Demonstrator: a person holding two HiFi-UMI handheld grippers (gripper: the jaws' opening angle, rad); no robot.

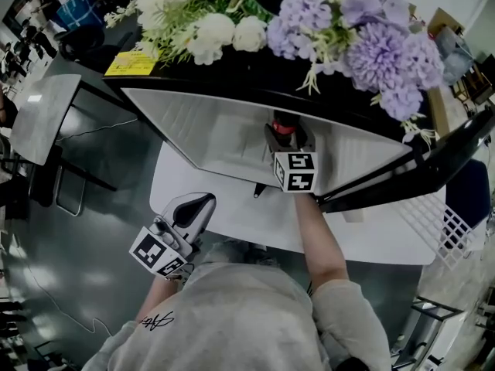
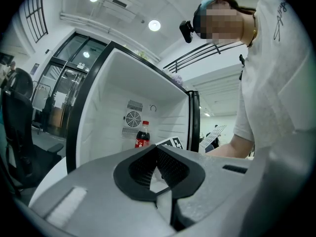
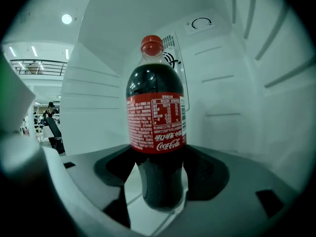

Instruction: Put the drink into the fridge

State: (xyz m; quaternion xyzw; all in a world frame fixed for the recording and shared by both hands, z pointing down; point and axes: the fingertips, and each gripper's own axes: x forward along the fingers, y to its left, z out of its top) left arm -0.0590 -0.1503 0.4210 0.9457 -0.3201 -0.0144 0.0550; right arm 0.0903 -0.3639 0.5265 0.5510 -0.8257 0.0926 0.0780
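A cola bottle (image 3: 156, 117) with a red cap and red label stands upright inside the open white fridge (image 3: 232, 93). My right gripper (image 3: 160, 174) is shut on the bottle's lower body, one dark pad on each side. In the head view the right gripper (image 1: 285, 134) reaches into the fridge (image 1: 209, 130), and only the bottle's red cap (image 1: 285, 127) shows. My left gripper (image 1: 188, 213) hangs outside in front of the fridge, shut and empty. In the left gripper view, over the left gripper (image 2: 157, 154), the bottle (image 2: 142, 136) shows by the fridge's back wall.
The fridge stands on a white table (image 1: 232, 207), its black door (image 1: 433, 168) swung open to the right. White and purple flowers (image 1: 309, 22) lie on top of it. A grey table (image 1: 46, 114) and chairs are at the left.
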